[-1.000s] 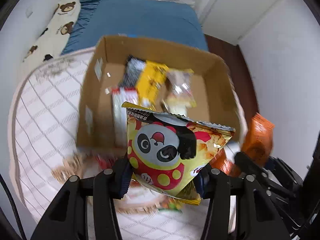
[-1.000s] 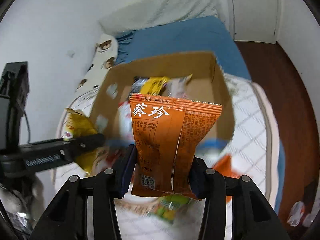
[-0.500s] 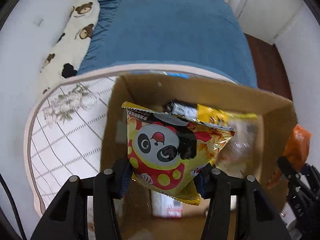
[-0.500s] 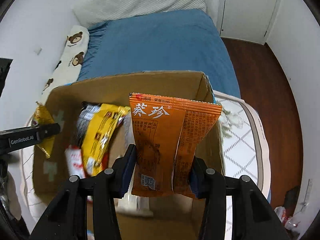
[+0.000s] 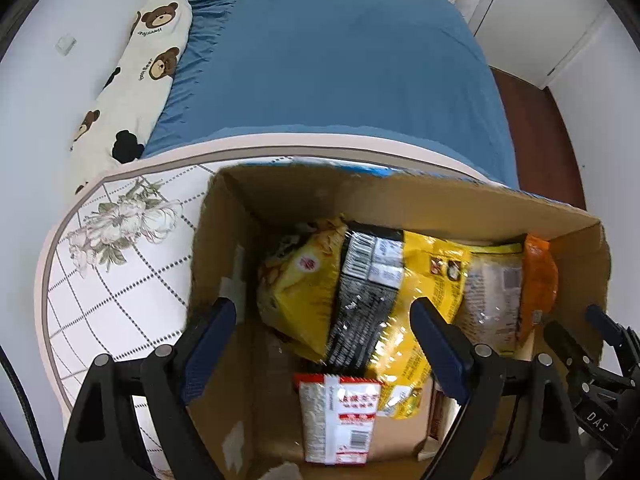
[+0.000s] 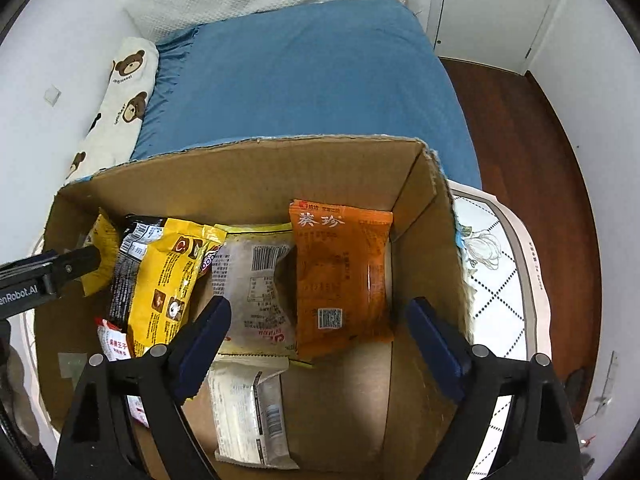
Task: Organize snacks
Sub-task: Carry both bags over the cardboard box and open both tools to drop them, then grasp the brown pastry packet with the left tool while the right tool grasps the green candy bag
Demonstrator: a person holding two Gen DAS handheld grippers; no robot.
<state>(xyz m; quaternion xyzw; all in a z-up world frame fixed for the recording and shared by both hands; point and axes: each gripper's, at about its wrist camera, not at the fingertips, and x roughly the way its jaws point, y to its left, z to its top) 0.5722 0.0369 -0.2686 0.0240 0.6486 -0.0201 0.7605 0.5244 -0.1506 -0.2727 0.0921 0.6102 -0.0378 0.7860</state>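
Note:
An open cardboard box (image 5: 440, 200) (image 6: 248, 176) holds several snack packs. The yellow panda pack (image 5: 300, 280) lies at its far left, with a corner showing in the right wrist view (image 6: 100, 256). The orange pack (image 6: 340, 276) lies against the box's right wall, and its edge shows in the left wrist view (image 5: 540, 280). Between them lie a black-and-yellow bag (image 5: 384, 292) (image 6: 160, 280) and a clear pack (image 6: 252, 280). My left gripper (image 5: 324, 344) hangs open and empty over the box's left part. My right gripper (image 6: 320, 340) hangs open and empty over its right part.
The box stands on a white quilted mat with a flower print (image 5: 120, 264) (image 6: 496, 280). A blue bed (image 5: 340, 64) and a bear-print bolster (image 5: 140, 64) lie beyond it. Dark wood floor (image 6: 520, 140) is on the right. A red-and-white pack (image 5: 340, 416) lies near me in the box.
Both grippers moved over the box, opened and let go. The panda pack dropped into the left side and the orange pack into the right side.

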